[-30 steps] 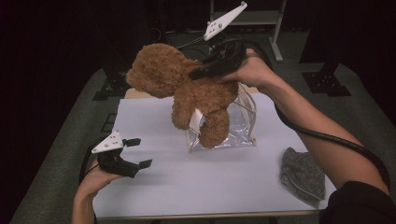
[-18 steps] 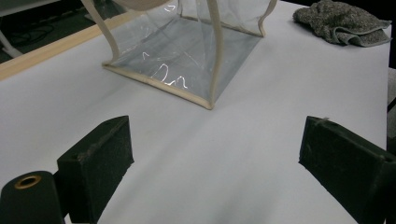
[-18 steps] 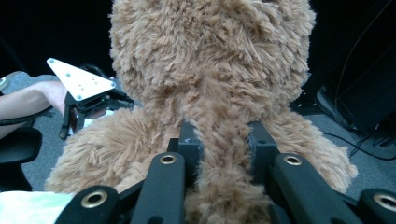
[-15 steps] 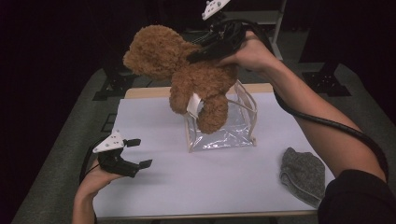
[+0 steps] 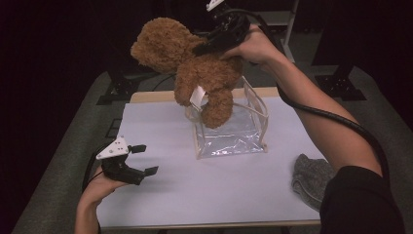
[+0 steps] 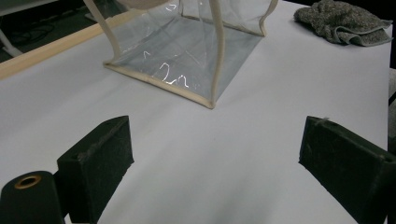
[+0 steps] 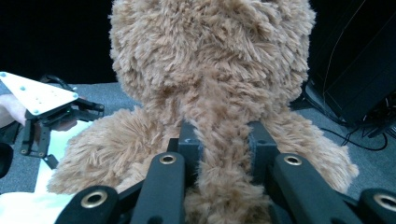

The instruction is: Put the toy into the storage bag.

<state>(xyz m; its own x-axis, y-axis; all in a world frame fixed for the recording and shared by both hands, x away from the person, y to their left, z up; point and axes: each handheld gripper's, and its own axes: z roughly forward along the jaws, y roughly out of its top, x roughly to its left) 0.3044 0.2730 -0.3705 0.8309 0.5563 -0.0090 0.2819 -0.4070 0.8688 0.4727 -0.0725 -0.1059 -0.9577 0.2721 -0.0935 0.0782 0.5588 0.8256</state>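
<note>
White table (image 5: 160, 131) under a clear bag (image 5: 229, 131): the right gripper (image 5: 214, 44), clamped on the teddy bear (image 5: 195, 68), holds it above the bag's mouth. Next, lower it inside. Left gripper (image 5: 139, 158) rests apart, left of the bag.

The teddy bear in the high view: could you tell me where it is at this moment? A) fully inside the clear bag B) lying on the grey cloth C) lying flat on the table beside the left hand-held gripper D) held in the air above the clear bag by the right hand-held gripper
D: the right hand-held gripper pinches the teddy bear, which hangs above the clear bag with one leg dangling at the bag's open top.
</note>
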